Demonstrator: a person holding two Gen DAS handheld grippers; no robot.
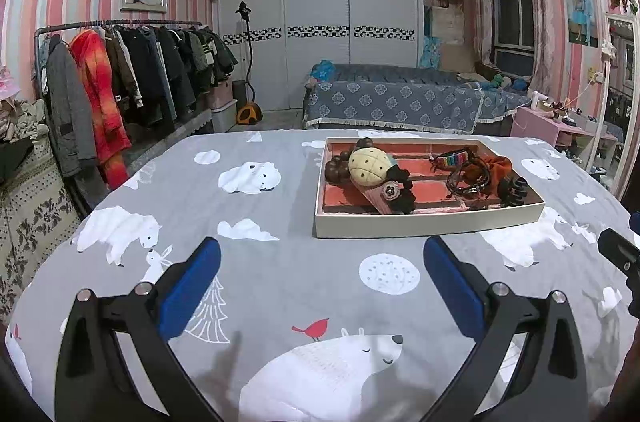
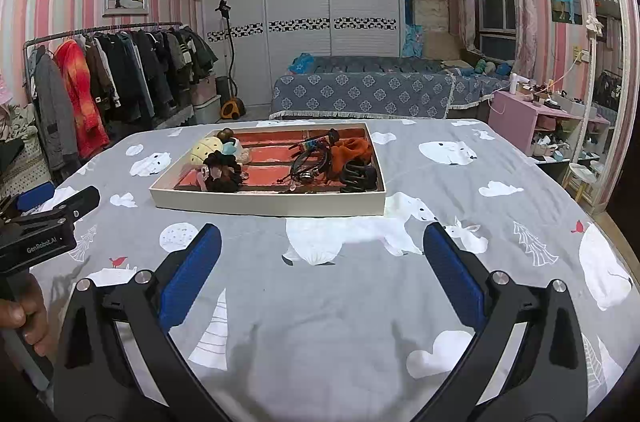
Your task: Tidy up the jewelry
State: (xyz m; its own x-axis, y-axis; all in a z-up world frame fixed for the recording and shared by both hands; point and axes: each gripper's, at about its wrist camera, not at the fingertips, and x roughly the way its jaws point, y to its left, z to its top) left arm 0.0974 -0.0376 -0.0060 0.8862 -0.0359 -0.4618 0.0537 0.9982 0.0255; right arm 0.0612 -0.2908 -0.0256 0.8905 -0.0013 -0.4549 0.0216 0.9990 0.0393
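A shallow white tray with a red ribbed liner lies on the grey polar-bear cloth. In it sit a cream dotted plush clip, brown beads, a black scrunchie, a tangle of dark bracelets, an orange scrunchie and a black claw clip. My left gripper hangs open before the tray with nothing in it. My right gripper is also open and holds nothing. The left gripper shows at the right wrist view's left edge, a hand on its handle.
The cloth-covered table stretches around the tray. A clothes rack stands to the left, a blue-covered bed behind, and a pink vanity with a mirror at the right.
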